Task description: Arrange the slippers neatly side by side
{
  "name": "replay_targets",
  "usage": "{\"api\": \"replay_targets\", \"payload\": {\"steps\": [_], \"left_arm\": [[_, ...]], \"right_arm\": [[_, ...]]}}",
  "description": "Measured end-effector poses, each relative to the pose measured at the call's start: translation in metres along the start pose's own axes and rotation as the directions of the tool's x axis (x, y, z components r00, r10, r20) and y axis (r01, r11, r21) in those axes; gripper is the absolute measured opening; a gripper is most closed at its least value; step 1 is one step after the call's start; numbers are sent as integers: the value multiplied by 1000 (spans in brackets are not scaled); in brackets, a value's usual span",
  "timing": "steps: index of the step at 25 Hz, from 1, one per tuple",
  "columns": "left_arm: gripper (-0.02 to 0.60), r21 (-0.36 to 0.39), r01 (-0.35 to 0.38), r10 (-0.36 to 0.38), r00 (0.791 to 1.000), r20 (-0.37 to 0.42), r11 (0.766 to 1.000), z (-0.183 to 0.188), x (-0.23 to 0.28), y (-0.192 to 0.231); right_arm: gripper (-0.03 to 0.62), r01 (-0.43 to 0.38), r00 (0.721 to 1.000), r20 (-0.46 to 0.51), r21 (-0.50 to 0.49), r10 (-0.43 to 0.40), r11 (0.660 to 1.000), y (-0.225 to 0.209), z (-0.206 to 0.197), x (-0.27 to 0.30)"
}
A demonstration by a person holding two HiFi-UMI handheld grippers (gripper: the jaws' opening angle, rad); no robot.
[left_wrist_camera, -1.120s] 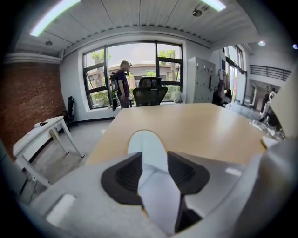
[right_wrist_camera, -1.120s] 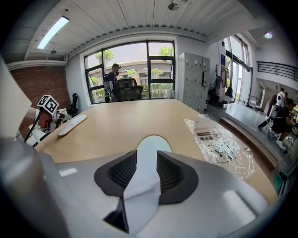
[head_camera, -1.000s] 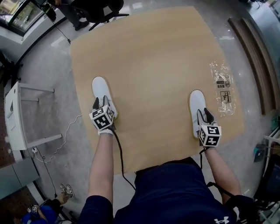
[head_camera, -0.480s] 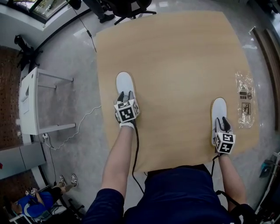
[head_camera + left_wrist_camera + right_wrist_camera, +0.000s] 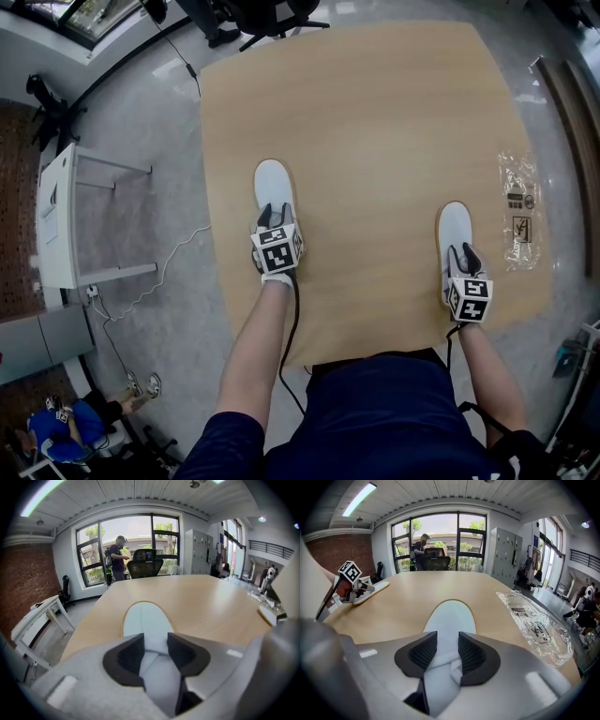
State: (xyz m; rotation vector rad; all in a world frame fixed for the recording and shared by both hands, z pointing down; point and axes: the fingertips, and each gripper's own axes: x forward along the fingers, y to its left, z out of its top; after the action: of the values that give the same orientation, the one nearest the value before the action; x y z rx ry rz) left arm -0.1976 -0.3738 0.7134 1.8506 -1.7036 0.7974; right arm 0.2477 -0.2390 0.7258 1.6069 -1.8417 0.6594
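1. My left gripper (image 5: 270,217) has its jaws round the heel of the left slipper (image 5: 272,183), with the pads against both sides of the fabric.
2. My right gripper (image 5: 461,255) clamps the heel of the right slipper (image 5: 455,227), and the fabric bunches between its pads.
3. Both slippers lie flat on the table (image 5: 375,112), toes pointing to its far edge.
4. The left slipper sits near the left edge. The right slipper sits toward the right edge and closer to the near edge.
5. The two slippers are well apart.
6. A clear plastic wrapper (image 5: 520,211) lies just beside the right slipper, along the right edge.
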Motion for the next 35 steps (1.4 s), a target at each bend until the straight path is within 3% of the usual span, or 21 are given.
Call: {"api": "replay_targets", "payload": {"steps": [10,17,24,30,35], "left_arm": [[156,18,55,-55,998,-20,998,-24,-24,-44],[156,-20,65,-66,997,-25,998,-43,-40,-69],[156,13,91,-91,995,-36,996,-65,-51,-95],[156,-47,115,-118,991,-59,992,-73,-66,-117],[156,-53,135,-138,988,-66,989,-85,-70,-134]], "right_arm": [[149,-44,999,8,-14,44,999,29,12,11],[149,-74,997,6,-13,74,997,49,18,17],[149,-101,995,8,-7,101,995,64,22,22],[149,-131,991,9,17,130,991,77,25,24],[149,-164,987,11,26,163,986,90,27,26]]}}
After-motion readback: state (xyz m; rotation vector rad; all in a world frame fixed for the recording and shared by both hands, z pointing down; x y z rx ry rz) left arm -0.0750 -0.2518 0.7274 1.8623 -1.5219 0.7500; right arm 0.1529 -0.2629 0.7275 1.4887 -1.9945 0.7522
